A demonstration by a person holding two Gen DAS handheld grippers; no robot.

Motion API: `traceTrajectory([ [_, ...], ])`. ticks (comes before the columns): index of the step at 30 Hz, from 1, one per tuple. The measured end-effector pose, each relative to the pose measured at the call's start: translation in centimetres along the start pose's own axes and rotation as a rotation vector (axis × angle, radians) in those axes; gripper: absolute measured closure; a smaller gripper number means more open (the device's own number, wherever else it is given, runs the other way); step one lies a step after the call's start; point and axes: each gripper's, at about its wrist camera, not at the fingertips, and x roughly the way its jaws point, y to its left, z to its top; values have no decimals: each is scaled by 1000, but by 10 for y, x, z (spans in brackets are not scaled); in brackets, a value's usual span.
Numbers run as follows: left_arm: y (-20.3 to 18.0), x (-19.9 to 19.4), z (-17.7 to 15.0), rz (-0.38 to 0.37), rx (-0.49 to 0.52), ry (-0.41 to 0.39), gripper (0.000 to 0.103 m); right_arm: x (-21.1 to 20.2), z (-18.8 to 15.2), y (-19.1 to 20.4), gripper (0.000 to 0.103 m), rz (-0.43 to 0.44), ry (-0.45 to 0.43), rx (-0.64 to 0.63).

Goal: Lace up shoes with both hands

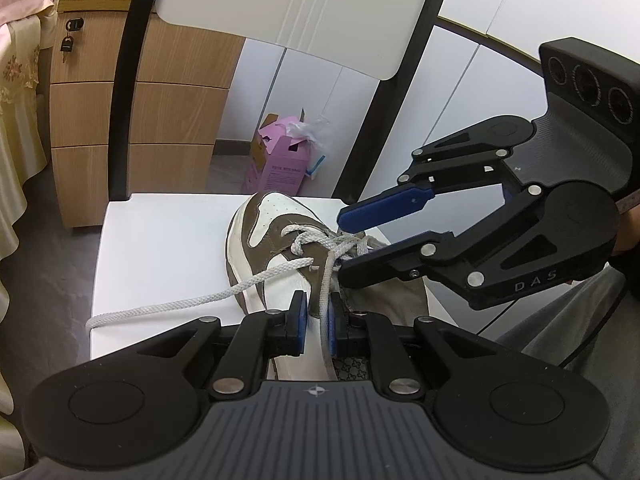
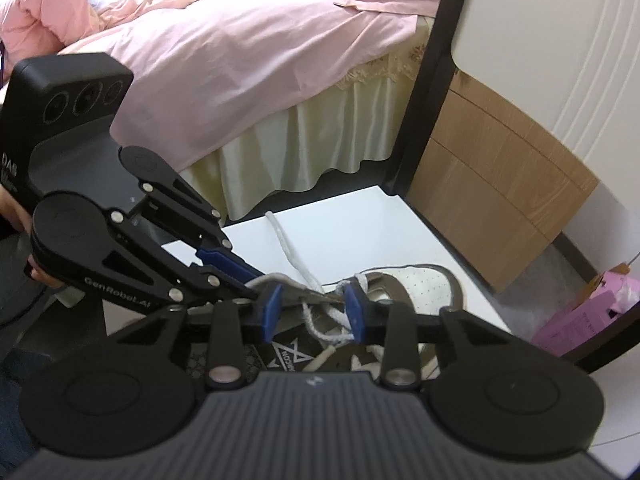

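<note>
A brown and white sneaker (image 1: 256, 236) lies on a white chair seat (image 1: 160, 240), toe away from me; it also shows in the right wrist view (image 2: 424, 284). Its white lace (image 1: 180, 304) trails left across the seat. My left gripper (image 1: 317, 320) is nearly shut, with a second lace strand (image 1: 326, 280) running between its blue pads. My right gripper (image 1: 340, 240) is open over the shoe's eyelets, its fingers on either side of the crossed laces (image 2: 320, 320). In the right wrist view the right gripper (image 2: 314, 312) straddles the laces and the left gripper (image 2: 256, 276) reaches in from the left.
The chair has a black frame (image 1: 124, 100) and a white backrest (image 1: 300, 8). A wooden drawer cabinet (image 1: 92, 120) stands behind it on the left, a pink carton (image 1: 280, 164) on the floor beyond. A bed with pink bedding (image 2: 240, 48) is on the left side.
</note>
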Motion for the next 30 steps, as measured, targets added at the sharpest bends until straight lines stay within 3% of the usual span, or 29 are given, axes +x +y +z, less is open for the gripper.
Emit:
traceTrajectory([
  [5,-2,0,-1,6,13,-2,90,0,-1,11,71,-37,27,-82],
  [12,-3,0,0,7,23,2,90,12,-5,17,99,-63,70,-121],
  [22,-5,0,-1,19,54,-1,90,19,0,16,101,-44,36,-62],
  [30,-13,-2,-4,53,99,-19,90,8,12,-12,97,48,-12,126],
])
